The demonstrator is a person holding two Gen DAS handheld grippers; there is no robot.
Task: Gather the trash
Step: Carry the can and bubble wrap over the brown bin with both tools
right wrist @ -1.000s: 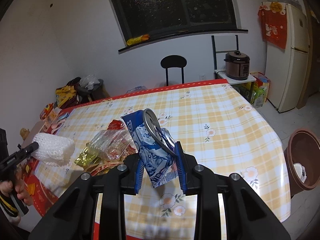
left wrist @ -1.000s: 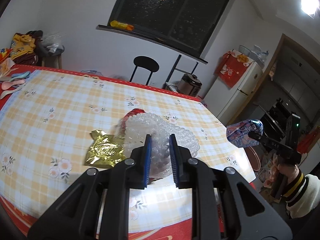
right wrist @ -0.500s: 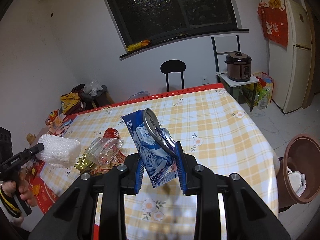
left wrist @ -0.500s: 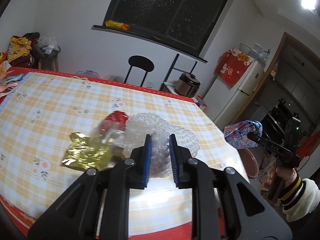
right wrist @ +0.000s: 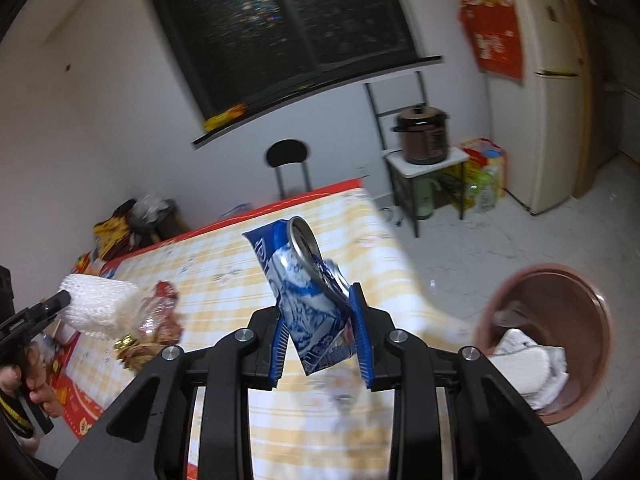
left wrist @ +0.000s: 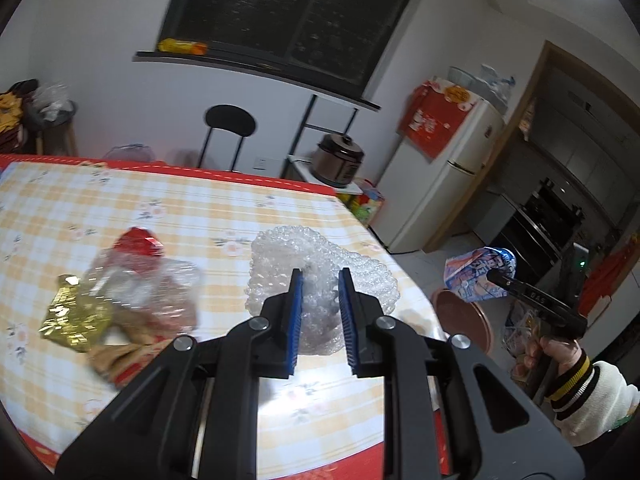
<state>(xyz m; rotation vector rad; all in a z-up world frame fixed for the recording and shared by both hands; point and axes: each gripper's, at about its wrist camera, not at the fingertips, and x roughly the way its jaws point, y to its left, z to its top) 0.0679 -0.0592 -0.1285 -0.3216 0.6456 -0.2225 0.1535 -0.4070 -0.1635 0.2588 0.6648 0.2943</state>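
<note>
The task looks partly done, with both grippers loaded and nothing dropped yet. The right gripper is clamped on a crushed blue-and-white can, which sticks up and forward out of its fingers; below and to the right of that gripper, on the floor past the counter's edge, stands the brown trash bin, which already holds some crumpled white waste. So at least one piece seems to have been binned, and the can is near the bin but, as far as this view shows, not yet over its mouth. The left gripper is closed on a wad of bubble wrap, held above the counter with the wad bulging ahead of and to both sides of the fingertips; the bin shows to its right and lower, beyond the counter's edge, so this piece has farther to travel. Still lying on the checked cloth, ahead and to the left of the left gripper, is a small heap: a gold foil wrapper, a clear plastic bag and a red wrapper, touching or overlapping one another. My reading is that two drops remain for what is in hand, then at least one more trip for the heap. The frames are blurred at the edges, so smaller scraps could be missed.
</note>
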